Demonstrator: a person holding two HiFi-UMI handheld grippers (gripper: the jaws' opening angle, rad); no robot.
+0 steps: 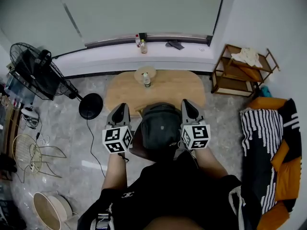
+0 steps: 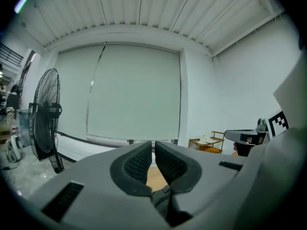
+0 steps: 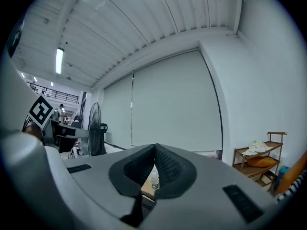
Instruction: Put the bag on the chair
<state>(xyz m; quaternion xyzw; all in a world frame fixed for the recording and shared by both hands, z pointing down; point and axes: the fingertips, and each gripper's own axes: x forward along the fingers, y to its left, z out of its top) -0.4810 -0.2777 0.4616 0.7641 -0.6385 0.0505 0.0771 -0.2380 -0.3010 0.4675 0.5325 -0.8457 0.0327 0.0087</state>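
Observation:
A dark grey bag (image 1: 160,128) sits right in front of me, over a brown rounded chair seat (image 1: 135,150) that peeks out at its lower left. My left gripper (image 1: 123,106) lies along the bag's left side and my right gripper (image 1: 187,103) along its right side, both pointing ahead at the table. In the left gripper view the gripper (image 2: 153,145) is shut, with only a thin slit at the tips. The right gripper (image 3: 155,147) is shut, tips touching. A dark scrap shows low behind each pair of jaws; nothing lies between the pads.
A wooden table (image 1: 177,87) with a small bottle (image 1: 147,80) stands just beyond the bag. A standing fan (image 1: 36,71) is at the left, a wooden shelf (image 1: 242,71) at the back right, a striped and orange couch (image 1: 266,138) at the right, a wire chair (image 1: 29,152) at the lower left.

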